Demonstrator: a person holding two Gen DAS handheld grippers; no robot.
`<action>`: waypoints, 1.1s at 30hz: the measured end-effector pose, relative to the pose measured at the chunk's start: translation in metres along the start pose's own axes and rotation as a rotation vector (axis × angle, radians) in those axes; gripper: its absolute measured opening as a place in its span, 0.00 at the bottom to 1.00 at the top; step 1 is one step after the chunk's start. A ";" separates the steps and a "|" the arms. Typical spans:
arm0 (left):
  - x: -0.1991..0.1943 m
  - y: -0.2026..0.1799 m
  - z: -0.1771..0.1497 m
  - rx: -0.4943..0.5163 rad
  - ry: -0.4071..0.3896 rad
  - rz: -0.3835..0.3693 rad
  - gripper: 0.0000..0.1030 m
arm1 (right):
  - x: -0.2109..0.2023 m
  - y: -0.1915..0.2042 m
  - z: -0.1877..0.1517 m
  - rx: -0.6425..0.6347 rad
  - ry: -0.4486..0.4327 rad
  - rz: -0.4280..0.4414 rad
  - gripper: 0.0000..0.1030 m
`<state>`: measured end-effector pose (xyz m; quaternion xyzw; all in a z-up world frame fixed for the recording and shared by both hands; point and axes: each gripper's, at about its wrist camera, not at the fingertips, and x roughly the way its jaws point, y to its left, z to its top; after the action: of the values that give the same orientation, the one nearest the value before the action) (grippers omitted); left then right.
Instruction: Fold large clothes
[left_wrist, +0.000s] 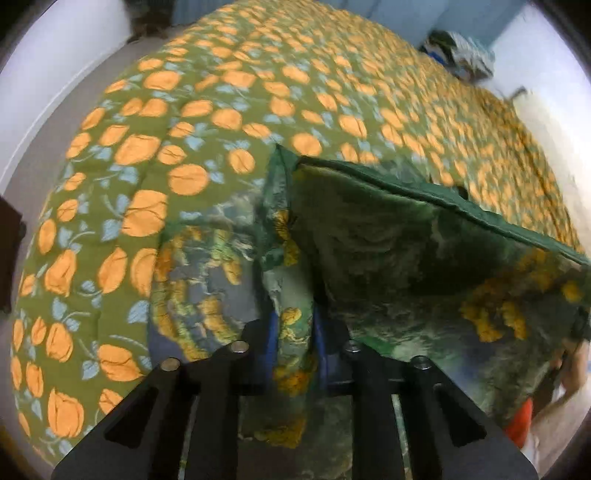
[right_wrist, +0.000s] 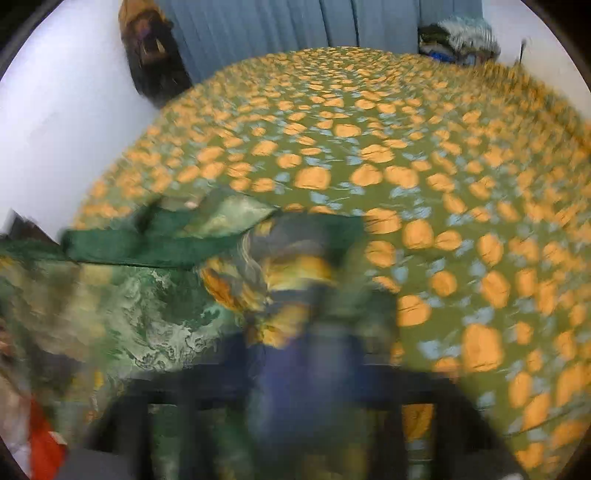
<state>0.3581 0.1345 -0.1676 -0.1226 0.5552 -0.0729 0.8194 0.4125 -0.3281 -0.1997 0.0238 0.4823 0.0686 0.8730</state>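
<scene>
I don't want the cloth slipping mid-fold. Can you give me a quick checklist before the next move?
1. Left gripper shut on the green patterned cloth: ok, fabric is pinched between its blue pads.
2. Right gripper shut on the cloth: ok, though the right wrist view is blurred.
3. Cloth's dark green hem lifted and stretched out straight: ok.
4. Orange-flowered bedspread bare ahead for laying down: ok.
5. Bedspread not caught in either grip: cannot tell.
</scene>
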 end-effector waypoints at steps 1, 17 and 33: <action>-0.009 0.003 0.001 -0.015 -0.026 -0.002 0.13 | -0.007 0.002 0.002 0.001 -0.022 -0.019 0.13; 0.058 0.039 0.021 -0.205 -0.203 0.168 0.14 | 0.057 -0.021 0.030 0.160 -0.082 -0.142 0.12; 0.086 0.028 0.004 -0.106 -0.331 0.202 0.21 | 0.108 -0.052 -0.009 0.296 -0.157 -0.032 0.15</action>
<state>0.3931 0.1396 -0.2505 -0.1195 0.4256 0.0601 0.8950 0.4665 -0.3648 -0.3010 0.1499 0.4178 -0.0192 0.8959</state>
